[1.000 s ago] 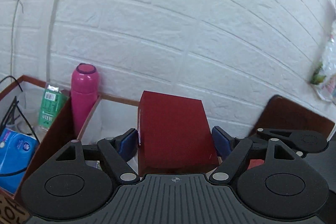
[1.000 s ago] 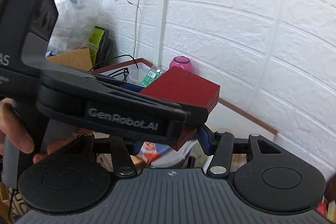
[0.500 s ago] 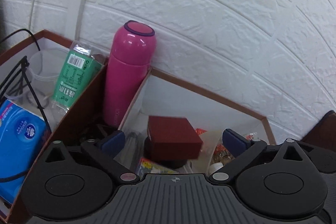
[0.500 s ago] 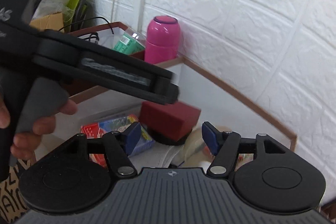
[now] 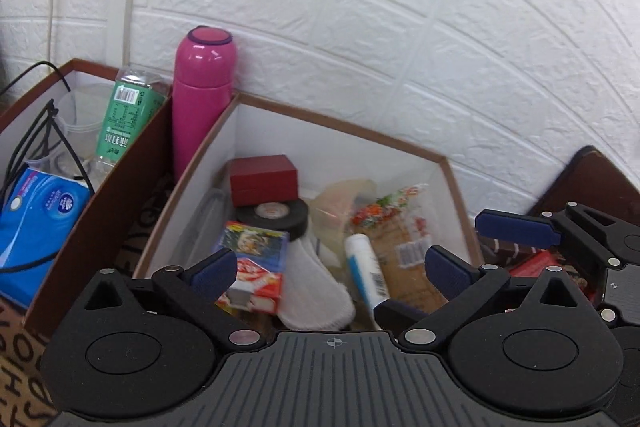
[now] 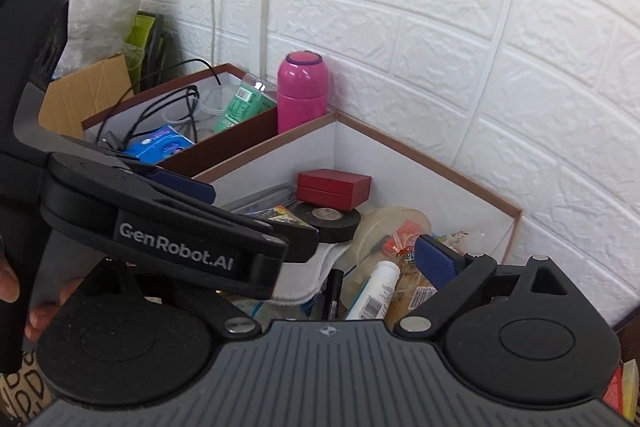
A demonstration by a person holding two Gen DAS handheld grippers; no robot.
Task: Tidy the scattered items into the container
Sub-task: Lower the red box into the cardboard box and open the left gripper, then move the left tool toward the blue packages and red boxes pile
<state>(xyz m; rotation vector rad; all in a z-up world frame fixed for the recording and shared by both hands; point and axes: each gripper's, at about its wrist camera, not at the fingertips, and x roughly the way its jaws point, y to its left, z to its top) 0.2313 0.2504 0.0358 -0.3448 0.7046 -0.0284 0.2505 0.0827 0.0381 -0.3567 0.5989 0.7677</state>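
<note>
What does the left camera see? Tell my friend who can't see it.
The open, empty left claw hovers over a white-lined box of clutter, where a small red box sits on a black tape roll. A pink bottle stands behind.

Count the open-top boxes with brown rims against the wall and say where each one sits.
2. The near box holds the red case and tape; the far box, left of the pink flask, holds tissues. More may sit outside the frames.

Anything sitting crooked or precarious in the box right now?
The red box is perched on the black tape roll in the container back corner, overhanging its edge rather than lying flat. Nothing looks spilled or damaged.
</note>
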